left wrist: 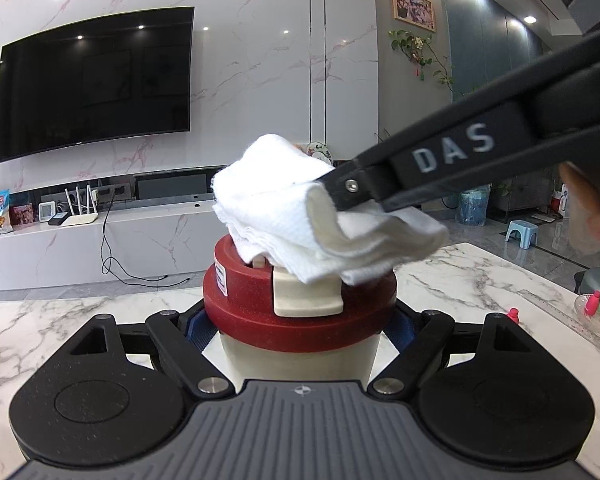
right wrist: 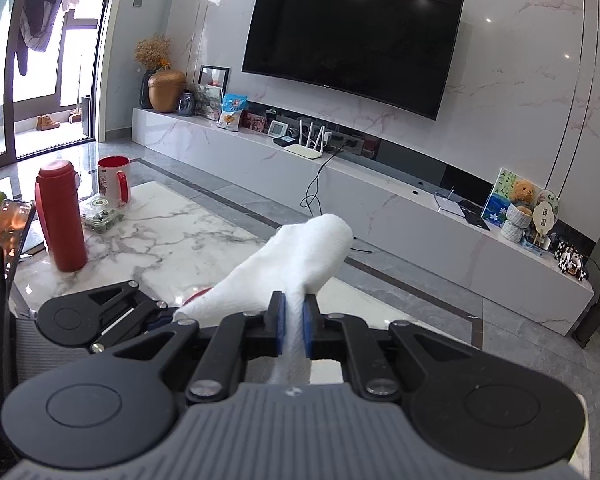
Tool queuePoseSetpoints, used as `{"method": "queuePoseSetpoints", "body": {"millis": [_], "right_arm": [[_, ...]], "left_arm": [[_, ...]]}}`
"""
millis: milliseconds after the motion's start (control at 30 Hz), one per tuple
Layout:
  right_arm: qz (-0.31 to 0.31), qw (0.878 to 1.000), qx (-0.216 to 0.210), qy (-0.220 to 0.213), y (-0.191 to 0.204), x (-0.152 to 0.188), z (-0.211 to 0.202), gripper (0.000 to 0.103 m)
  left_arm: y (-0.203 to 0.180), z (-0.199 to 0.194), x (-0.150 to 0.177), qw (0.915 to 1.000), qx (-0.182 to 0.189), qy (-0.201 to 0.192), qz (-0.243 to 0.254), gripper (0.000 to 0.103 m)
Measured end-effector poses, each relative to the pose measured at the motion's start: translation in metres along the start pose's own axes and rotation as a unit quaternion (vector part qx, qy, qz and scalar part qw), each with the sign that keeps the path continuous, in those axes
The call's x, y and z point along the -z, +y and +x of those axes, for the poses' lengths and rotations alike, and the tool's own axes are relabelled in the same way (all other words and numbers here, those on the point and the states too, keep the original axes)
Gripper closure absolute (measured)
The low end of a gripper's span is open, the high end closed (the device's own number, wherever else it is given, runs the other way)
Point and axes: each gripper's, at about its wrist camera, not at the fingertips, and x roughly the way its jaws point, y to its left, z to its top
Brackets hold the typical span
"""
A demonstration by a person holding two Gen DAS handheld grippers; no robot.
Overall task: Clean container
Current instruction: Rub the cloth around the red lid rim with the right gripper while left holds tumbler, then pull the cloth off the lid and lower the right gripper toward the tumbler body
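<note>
Container point(left wrist: 300, 344) is clamped upright in left claw point(left wrist: 300, 332) above tabletop point(left wrist: 460, 276); cloth point(left wrist: 300, 220) is pinched in right claw point(right wrist: 294, 320) w/ cloth pressed on red lid point(left wrist: 296, 312). Risk: container twisted loose by wiping force; cloth slipped.

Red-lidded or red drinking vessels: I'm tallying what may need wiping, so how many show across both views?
3. The cream cup with the red lid is held between the left fingers; a red thermos and a red-handled mug stand on the marble table. Others may be hidden.
</note>
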Motion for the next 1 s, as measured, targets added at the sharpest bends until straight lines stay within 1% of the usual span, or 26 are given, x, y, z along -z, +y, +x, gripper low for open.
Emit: {"method": "queuePoseSetpoints", "body": {"millis": [100,300,467,567,633,867,1000], "right_arm": [[-0.005,1.0,0.001,-0.001,0.002,0.0,-0.001,0.092],[0.007,1.0,-0.022,0.003,0.001,0.005,-0.013,0.092],[0.001,0.999,-0.032,0.002,0.005,0.011,-0.024,0.092],[-0.007,1.0,-0.019,-0.005,0.004,0.016,-0.029,0.092],[0.003,1.0,-0.009,-0.012,0.001,0.02,-0.032,0.092],[0.063,0.997,0.021,-0.028,-0.025,0.041,-0.035,0.092],[0.104,0.994,0.03,-0.025,-0.039,0.061,-0.029,0.092]], "left_arm": [[0.002,0.001,-0.001,1.0,0.0,0.0,0.001,0.021],[0.005,0.002,-0.002,1.0,0.001,0.001,0.003,0.021],[0.008,0.004,-0.002,1.0,0.001,0.0,0.005,0.021],[0.009,0.005,-0.001,1.0,0.001,0.0,0.006,0.021],[0.01,0.006,-0.001,1.0,0.001,0.0,0.006,0.021],[0.007,0.004,0.001,1.0,-0.001,-0.001,0.007,0.021],[0.007,0.003,0.001,1.0,-0.002,-0.001,0.007,0.021]]}}
